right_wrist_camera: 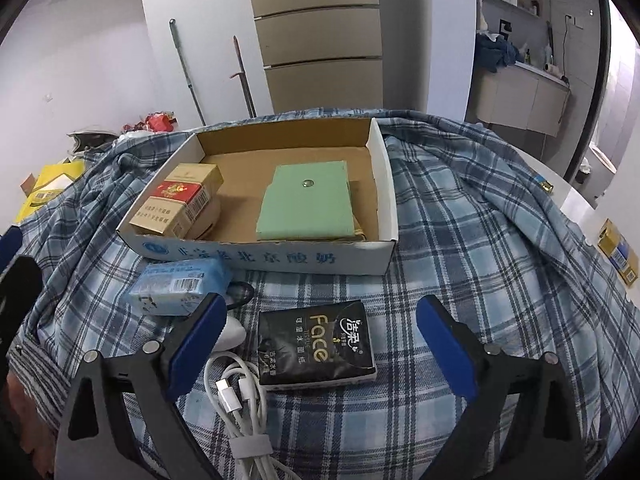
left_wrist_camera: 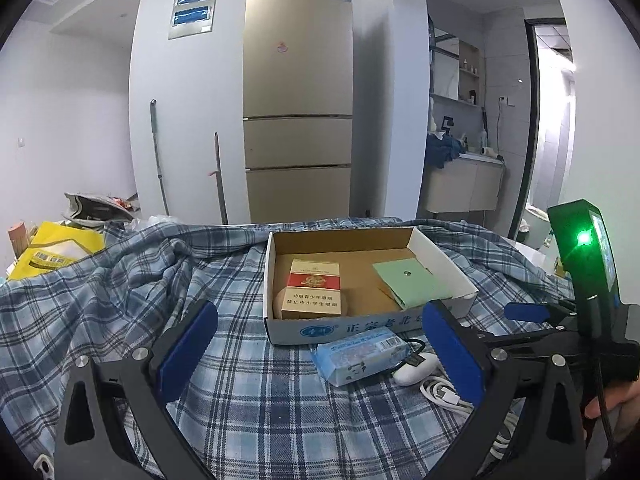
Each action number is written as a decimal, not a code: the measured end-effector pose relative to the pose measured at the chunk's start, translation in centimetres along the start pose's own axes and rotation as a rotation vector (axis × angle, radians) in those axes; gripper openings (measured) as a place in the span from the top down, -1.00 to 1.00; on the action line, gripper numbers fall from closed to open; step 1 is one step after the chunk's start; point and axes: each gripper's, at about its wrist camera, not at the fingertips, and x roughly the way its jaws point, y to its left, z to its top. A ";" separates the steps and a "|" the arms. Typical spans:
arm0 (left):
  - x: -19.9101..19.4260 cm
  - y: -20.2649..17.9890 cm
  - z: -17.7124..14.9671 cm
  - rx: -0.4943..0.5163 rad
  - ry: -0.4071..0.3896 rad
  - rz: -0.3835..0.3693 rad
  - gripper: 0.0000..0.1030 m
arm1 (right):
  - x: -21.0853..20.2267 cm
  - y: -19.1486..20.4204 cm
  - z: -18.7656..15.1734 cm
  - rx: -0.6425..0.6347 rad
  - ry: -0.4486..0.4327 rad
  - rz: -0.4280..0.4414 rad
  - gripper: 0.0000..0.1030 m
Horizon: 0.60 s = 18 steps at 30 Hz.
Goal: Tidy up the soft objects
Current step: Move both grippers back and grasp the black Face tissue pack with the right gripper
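Note:
An open cardboard box (left_wrist_camera: 448,264) (right_wrist_camera: 386,184) stands on a blue plaid cloth. In it lie a cigarette pack (left_wrist_camera: 314,288) (right_wrist_camera: 180,200) and a green wallet (left_wrist_camera: 408,280) (right_wrist_camera: 308,200). A blue tissue pack (left_wrist_camera: 360,354) (right_wrist_camera: 178,286) lies in front of the box. A black tissue pack (right_wrist_camera: 316,346) lies between the fingers of my right gripper (right_wrist_camera: 316,344), which is open and empty. My left gripper (left_wrist_camera: 320,356) is open and empty, its fingers either side of the blue pack, slightly short of it.
A white cable (right_wrist_camera: 244,404) (left_wrist_camera: 444,394) and a white charger (left_wrist_camera: 414,366) lie by the tissue packs. The right gripper body (left_wrist_camera: 580,320) stands at the right. Yellow bag (left_wrist_camera: 52,252) at far left; a yellow pack (right_wrist_camera: 618,252) at right. Fridge (left_wrist_camera: 298,92) behind.

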 end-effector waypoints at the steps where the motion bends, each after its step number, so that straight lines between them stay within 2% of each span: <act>1: 0.0 0.0 0.0 -0.002 -0.002 -0.001 -1.00 | -0.1 0.0 0.0 0.000 -0.001 0.004 -0.83; 4: 0.2 0.1 0.0 -0.001 0.007 -0.001 -1.00 | 0.4 0.2 0.0 -0.013 0.025 0.038 -0.83; 6: 0.4 0.2 0.0 -0.005 0.017 -0.001 -1.00 | 0.8 0.5 0.0 -0.021 0.044 0.033 -0.74; 10: 0.8 0.5 -0.1 -0.023 0.043 0.009 -1.00 | 1.2 0.4 0.0 -0.017 0.065 0.024 -0.71; 14: 1.1 1.1 -0.2 -0.053 0.061 0.024 -1.00 | 2.1 0.4 -0.1 -0.024 0.129 -0.001 -0.52; 16: 0.6 1.1 -0.1 -0.048 0.034 0.059 -1.00 | 2.6 0.6 -0.2 -0.050 0.158 -0.022 -0.46; 18: 0.3 1.0 -0.1 -0.038 0.023 0.055 -1.00 | 2.9 0.8 -0.2 -0.060 0.174 -0.016 -0.25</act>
